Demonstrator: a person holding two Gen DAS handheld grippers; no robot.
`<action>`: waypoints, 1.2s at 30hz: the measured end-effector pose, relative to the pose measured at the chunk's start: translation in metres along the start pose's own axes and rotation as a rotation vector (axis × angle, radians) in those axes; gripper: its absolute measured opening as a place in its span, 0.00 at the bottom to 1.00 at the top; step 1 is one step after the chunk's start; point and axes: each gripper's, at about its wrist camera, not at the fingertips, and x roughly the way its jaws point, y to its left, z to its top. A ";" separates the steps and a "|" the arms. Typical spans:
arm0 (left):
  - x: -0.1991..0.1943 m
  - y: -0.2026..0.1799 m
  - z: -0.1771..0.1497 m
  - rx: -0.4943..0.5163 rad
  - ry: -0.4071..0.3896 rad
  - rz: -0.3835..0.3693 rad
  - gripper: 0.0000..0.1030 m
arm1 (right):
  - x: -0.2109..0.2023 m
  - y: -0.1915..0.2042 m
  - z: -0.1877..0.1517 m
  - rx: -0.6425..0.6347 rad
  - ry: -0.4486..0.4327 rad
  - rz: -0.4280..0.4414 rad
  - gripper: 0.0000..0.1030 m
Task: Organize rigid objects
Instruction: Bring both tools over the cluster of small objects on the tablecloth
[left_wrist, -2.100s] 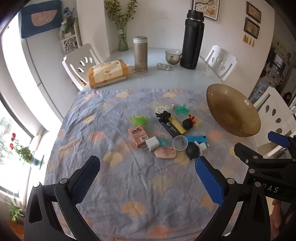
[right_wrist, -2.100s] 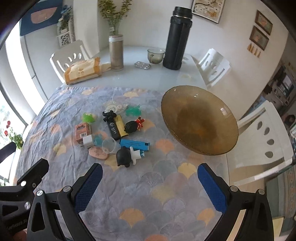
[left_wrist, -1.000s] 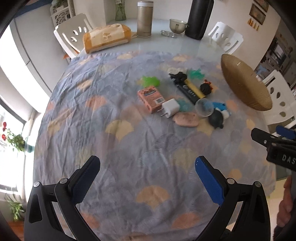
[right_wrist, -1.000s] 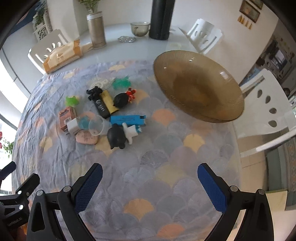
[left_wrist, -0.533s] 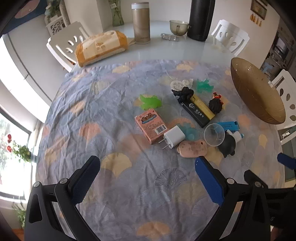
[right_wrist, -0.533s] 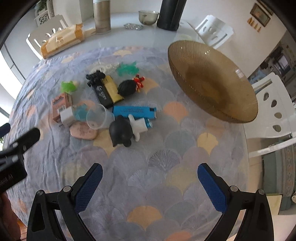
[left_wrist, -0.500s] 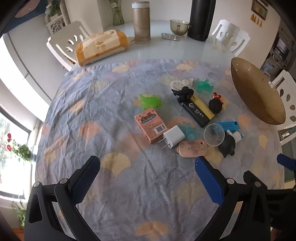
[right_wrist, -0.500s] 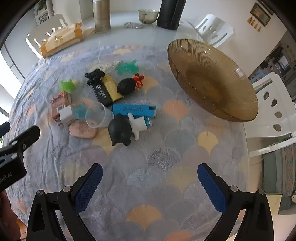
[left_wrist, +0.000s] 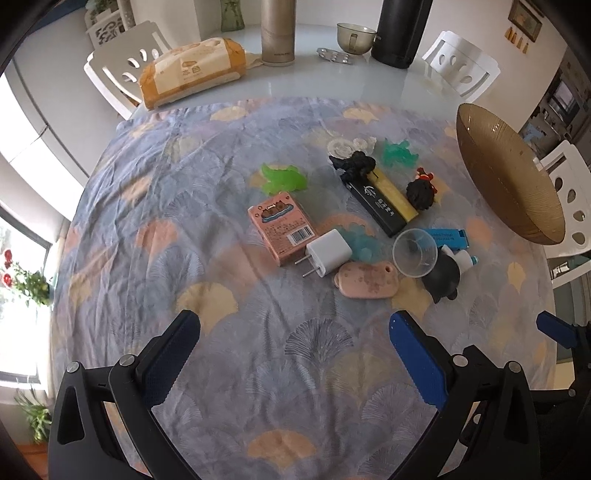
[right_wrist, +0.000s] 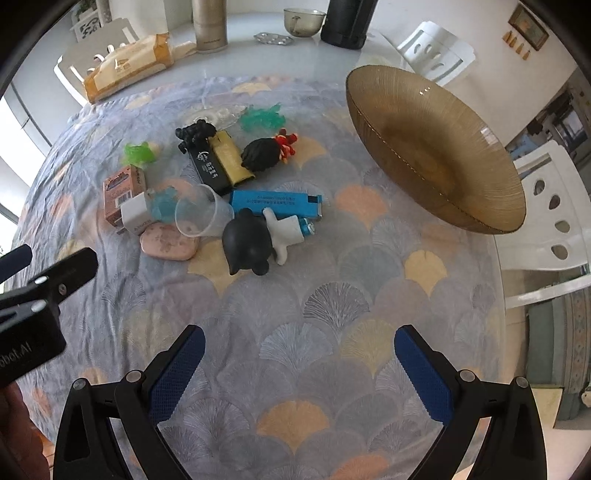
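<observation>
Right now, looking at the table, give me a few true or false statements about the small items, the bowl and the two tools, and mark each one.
1. The brown glass bowl has nothing in it. True.
2. The left tool is shut on the white charger. False: it is open and holds nothing; the charger lies on the cloth.
3. The clear plastic cup lies on its side. True.
4. The blue box is inside the bowl. False: it lies on the cloth beside the black figurine.
5. The right tool is open. True.
</observation>
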 end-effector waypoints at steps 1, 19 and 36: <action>0.000 0.000 0.000 0.000 0.001 -0.001 0.99 | 0.001 0.000 0.000 0.000 0.003 0.005 1.00; -0.013 -0.013 0.006 0.024 -0.006 0.004 0.99 | -0.008 -0.008 0.010 0.013 -0.022 0.028 1.00; -0.084 -0.017 0.029 0.024 -0.133 0.006 0.99 | -0.069 -0.013 0.027 -0.016 -0.124 0.023 1.00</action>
